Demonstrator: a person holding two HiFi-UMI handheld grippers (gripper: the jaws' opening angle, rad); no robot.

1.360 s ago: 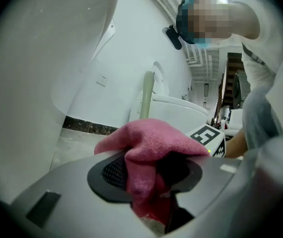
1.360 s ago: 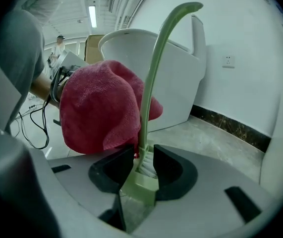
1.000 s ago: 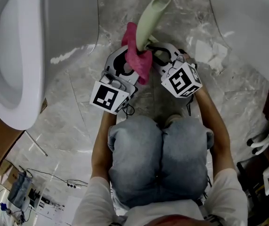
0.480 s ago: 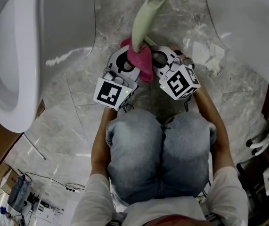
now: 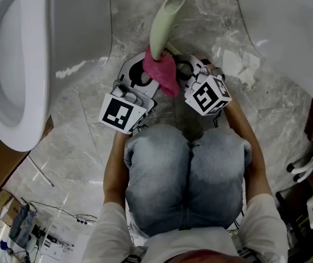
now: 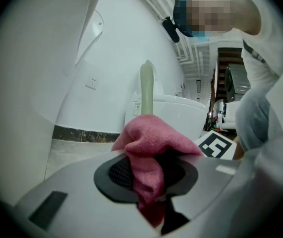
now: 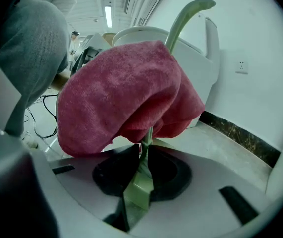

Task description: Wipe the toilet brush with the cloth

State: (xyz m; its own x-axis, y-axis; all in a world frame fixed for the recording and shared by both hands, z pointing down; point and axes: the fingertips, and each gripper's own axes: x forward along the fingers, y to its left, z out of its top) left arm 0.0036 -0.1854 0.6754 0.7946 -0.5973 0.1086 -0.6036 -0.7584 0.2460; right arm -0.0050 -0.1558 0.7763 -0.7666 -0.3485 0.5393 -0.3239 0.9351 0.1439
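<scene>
The toilet brush's pale green handle (image 5: 163,23) rises from between the two grippers, above the marble floor. A pink cloth (image 5: 161,73) is bunched round its lower part. My left gripper (image 5: 141,78) has the cloth (image 6: 153,138) pinched between its jaws, which are still closing a little; the handle (image 6: 146,90) stands up behind it. My right gripper (image 5: 190,70) is shut on the flat green base of the handle (image 7: 140,182). In the right gripper view the cloth (image 7: 121,93) drapes over the jaws and hides part of the stem. The brush head is not seen.
A white toilet bowl (image 5: 13,64) fills the left and another white fixture (image 5: 288,32) the upper right. Crumpled paper (image 5: 241,64) lies on the floor beside the right gripper. The person's knees in jeans (image 5: 183,179) are just behind both grippers. Cables lie at the lower left.
The left gripper's jaws closed on the cloth, bunching it lower on the handle, and the right jaws tightened on the handle's base. The handle's top leaned to the left.
</scene>
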